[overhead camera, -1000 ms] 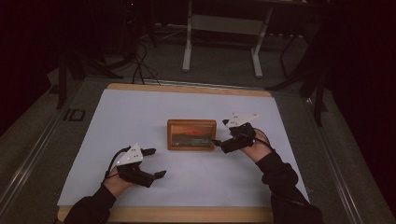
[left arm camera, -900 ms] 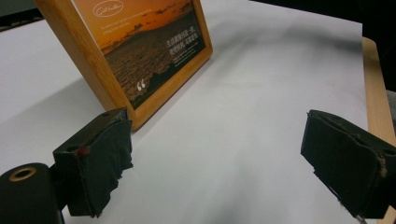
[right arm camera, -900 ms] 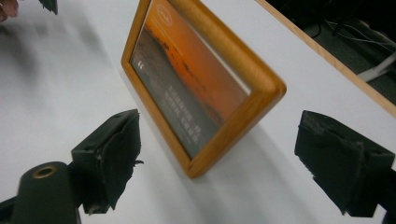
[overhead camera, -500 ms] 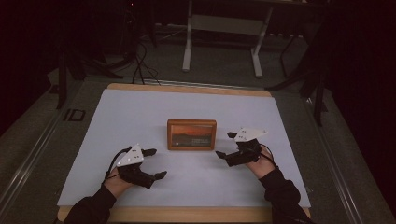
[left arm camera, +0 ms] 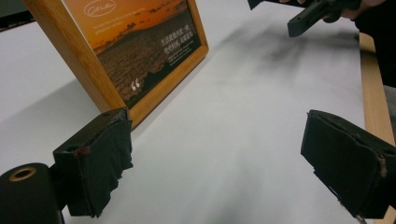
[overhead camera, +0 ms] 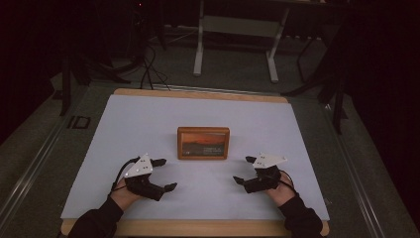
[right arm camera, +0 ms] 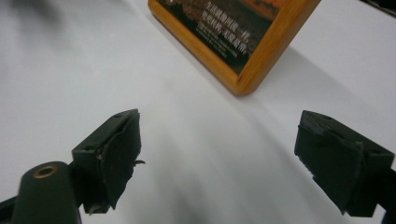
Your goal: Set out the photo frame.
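1. High view showed us the largest thing first: a table (overhead camera: 297, 124) covered with a pale sheet, its wooden edge showing at the near and far sides.
2. At the middle of that sheet we saw a wooden picture frame (overhead camera: 203, 143). It held a sunset-orange print over a dark lower band.
3. Our left gripper (overhead camera: 162, 174) sat near the front edge, left of the frame and apart from it. Its jaws were spread wide and held nothing.
4. Our right gripper (overhead camera: 242, 170) sat to the frame's right, also apart from it. It too was released, with only bare sheet between its jaws.
5. We judged the main risk to lie in the frame's pose. In the left gripper view it seemed to lean rather than lie flat, so a push on one side could tip or slide it.
6. We also judged that a grip on one corner alone might let the frame swing.
7. On the print (left arm camera: 140, 42) we made out a white oval logo in script at the top, a pair of quotation marks lower down, and several lines of small white text. None of it was sharp enough for us to read.
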{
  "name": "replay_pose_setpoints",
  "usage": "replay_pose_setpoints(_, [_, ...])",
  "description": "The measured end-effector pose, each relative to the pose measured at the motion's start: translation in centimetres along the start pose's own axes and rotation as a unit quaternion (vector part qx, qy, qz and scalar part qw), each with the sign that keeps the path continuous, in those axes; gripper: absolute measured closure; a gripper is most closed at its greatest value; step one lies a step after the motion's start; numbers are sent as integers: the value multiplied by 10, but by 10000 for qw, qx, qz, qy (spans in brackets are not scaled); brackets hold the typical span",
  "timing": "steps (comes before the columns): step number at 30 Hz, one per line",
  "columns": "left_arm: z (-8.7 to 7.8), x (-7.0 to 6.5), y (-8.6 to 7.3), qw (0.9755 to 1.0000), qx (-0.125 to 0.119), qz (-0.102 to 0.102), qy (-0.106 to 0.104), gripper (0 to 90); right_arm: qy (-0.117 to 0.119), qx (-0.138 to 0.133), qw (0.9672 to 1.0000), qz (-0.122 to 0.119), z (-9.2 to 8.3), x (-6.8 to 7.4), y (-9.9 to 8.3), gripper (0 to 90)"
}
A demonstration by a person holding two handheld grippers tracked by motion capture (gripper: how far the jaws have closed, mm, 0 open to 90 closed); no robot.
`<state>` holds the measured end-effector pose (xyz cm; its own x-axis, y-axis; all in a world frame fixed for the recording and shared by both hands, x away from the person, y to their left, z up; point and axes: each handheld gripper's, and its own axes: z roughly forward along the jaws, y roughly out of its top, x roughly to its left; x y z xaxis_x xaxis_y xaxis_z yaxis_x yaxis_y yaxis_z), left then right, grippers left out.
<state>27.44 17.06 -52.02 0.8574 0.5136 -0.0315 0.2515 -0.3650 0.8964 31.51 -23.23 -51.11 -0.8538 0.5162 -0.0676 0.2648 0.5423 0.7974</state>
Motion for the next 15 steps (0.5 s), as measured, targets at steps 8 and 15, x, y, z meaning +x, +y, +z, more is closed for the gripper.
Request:
replay_pose_setpoints(8, [2,-3,-2,10000,-6,13,6,91,140,11,9999,-73,3,8,-13,141])
replay_pose_setpoints(15, [4,-3,-5,10000,12,16,-30,91,261,123,9995,-147,12,11,-16,141])
